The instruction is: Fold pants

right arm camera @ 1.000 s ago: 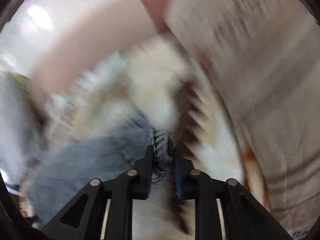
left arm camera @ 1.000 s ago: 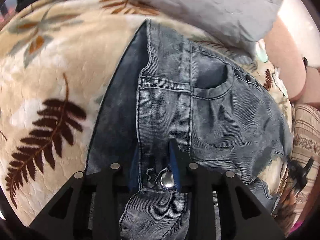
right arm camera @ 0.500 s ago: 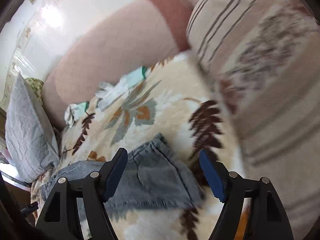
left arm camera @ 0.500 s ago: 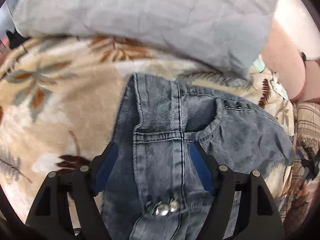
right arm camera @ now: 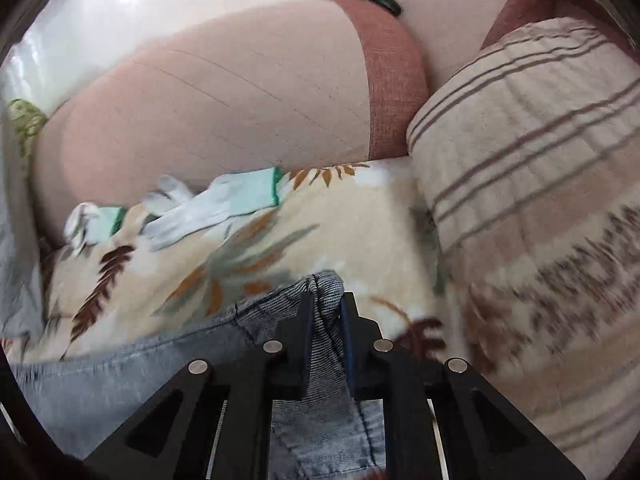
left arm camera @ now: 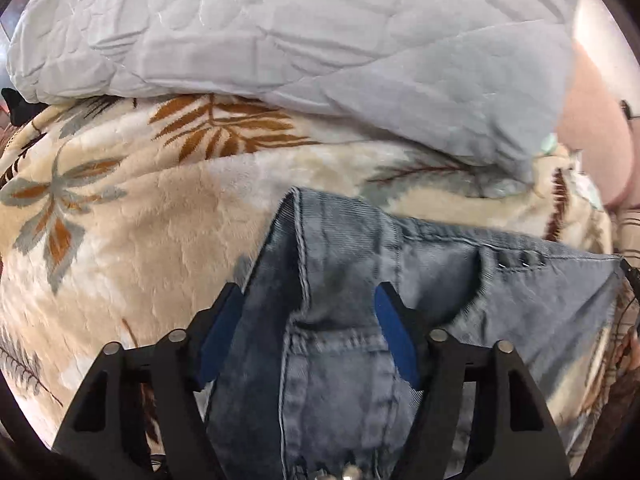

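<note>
The right tool (right arm camera: 325, 312) is closing, seemingly pinching the jeans' (left arm camera: 460, 280) corner; the left tool (left arm camera: 308, 312) is closing too, pads clear of the denim on the blanket (left arm camera: 160, 240).

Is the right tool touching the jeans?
Touching. The right wrist view shows the right tool, jaws closing, with a bunched fold of the jeans pinched between both pads.

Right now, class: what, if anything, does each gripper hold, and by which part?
The right gripper, jaws closing, pinches the jeans by a bunched edge. The left gripper holds nothing; its jaws straddle the denim.
</note>
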### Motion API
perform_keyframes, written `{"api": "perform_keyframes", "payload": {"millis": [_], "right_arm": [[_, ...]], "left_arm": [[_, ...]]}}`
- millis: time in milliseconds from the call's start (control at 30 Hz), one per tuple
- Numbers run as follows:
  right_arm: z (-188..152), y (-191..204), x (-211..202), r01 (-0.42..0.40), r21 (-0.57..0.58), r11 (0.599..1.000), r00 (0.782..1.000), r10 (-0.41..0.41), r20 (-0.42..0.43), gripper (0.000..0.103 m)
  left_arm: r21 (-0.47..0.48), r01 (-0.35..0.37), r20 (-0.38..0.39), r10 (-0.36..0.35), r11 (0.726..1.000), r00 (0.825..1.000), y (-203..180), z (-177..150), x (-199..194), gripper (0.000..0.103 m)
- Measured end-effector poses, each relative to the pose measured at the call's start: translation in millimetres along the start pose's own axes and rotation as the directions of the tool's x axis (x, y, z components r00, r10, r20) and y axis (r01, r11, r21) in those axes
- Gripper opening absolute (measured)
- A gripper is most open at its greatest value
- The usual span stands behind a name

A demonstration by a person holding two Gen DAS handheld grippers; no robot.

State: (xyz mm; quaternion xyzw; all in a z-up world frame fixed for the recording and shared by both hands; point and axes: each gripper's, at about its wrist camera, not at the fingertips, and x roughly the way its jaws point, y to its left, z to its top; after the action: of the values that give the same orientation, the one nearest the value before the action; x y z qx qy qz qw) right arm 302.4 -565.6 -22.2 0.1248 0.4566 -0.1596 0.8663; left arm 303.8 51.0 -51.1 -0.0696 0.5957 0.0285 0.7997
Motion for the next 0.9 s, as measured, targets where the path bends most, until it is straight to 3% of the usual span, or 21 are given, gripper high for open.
{"api": "perform_keyframes", "payload": {"millis": [100, 167, 233, 300, 367, 433, 533, 633, 700, 733, 767, 800, 833, 900], "right_arm": [[-1, 1, 43, 0.068, 0.041, 0.997, 0.992, -0.063, -0.109, 0.027], [-6, -9, 42, 0.034, 0.088, 0.996, 0.995, -0.025, -0.097, 0.027], [-12, -25, 17, 0.012, 0.136, 0.991, 0.999, -0.006, -0.045, 0.031], [-25, -37, -10, -0.042, 0.155, 0.987, 0.999, 0.043, -0.002, 0.051], [-48, -47, -36, -0.058, 0.156, 0.986, 0.998, 0.056, 0.017, 0.063], [-72, -59, -50, -0.085, 0.188, 0.978, 0.996, 0.086, 0.003, 0.065], [-105, -76, -59, -0.153, 0.303, 0.941, 0.987, 0.163, -0.009, 0.065], [-126, -78, -49, -0.194, 0.41, 0.891, 0.975, 0.22, -0.017, 0.065], [-131, -67, -31, -0.204, 0.441, 0.874, 0.968, 0.249, -0.045, 0.065], [-131, -60, -24, -0.197, 0.439, 0.877, 0.968, 0.244, -0.053, 0.065], [-128, -51, -22, -0.171, 0.414, 0.894, 0.978, 0.206, -0.042, 0.061], [-123, -46, -22, -0.151, 0.387, 0.91, 0.984, 0.175, -0.028, 0.029], [-119, -44, -25, -0.15, 0.378, 0.914, 0.985, 0.171, -0.023, 0.005], [-114, -48, -38, -0.188, 0.382, 0.905, 0.981, 0.193, 0.026, 0.007]], "left_arm": [[-0.009, -0.052, -0.051, 0.051, 0.999, 0.997, 3, 4, 20, 0.061], [-0.025, -0.034, -0.039, 0.033, 0.999, 0.999, 9, 4, 12, 0.054], [-0.041, 0.012, -0.008, -0.013, 0.999, 1.0, 20, 3, -6, 0.054], [-0.078, 0.064, 0.043, -0.061, 0.995, 0.997, 36, -1, -28, 0.054], [-0.099, 0.137, 0.062, -0.131, 0.986, 0.989, 48, -8, -41, 0.061], [-0.099, 0.162, 0.048, -0.158, 0.982, 0.986, 50, -17, -42, 0.068], [-0.082, 0.185, -0.02, -0.187, 0.979, 0.982, 40, -34, -27, 0.068], [-0.091, 0.255, -0.093, -0.263, 0.963, 0.96, 27, -54, -3, 0.068], [-0.064, 0.219, -0.061, -0.223, 0.974, 0.973, 14, -60, -2, 0.067], [-0.044, 0.209, -0.043, -0.211, 0.977, 0.977, 7, -60, -6, 0.059], [-0.034, 0.2, -0.042, -0.201, 0.979, 0.979, 3, -57, -8, 0.038], [-0.032, 0.203, -0.05, -0.205, 0.979, 0.978, 0, -54, -11, 0.03], [-0.031, 0.2, -0.05, -0.202, 0.979, 0.978, -1, -52, -14, 0.017], [0.015, 0.112, -0.021, -0.111, 0.994, 0.994, -4, -51, -18, 0.015]]}}
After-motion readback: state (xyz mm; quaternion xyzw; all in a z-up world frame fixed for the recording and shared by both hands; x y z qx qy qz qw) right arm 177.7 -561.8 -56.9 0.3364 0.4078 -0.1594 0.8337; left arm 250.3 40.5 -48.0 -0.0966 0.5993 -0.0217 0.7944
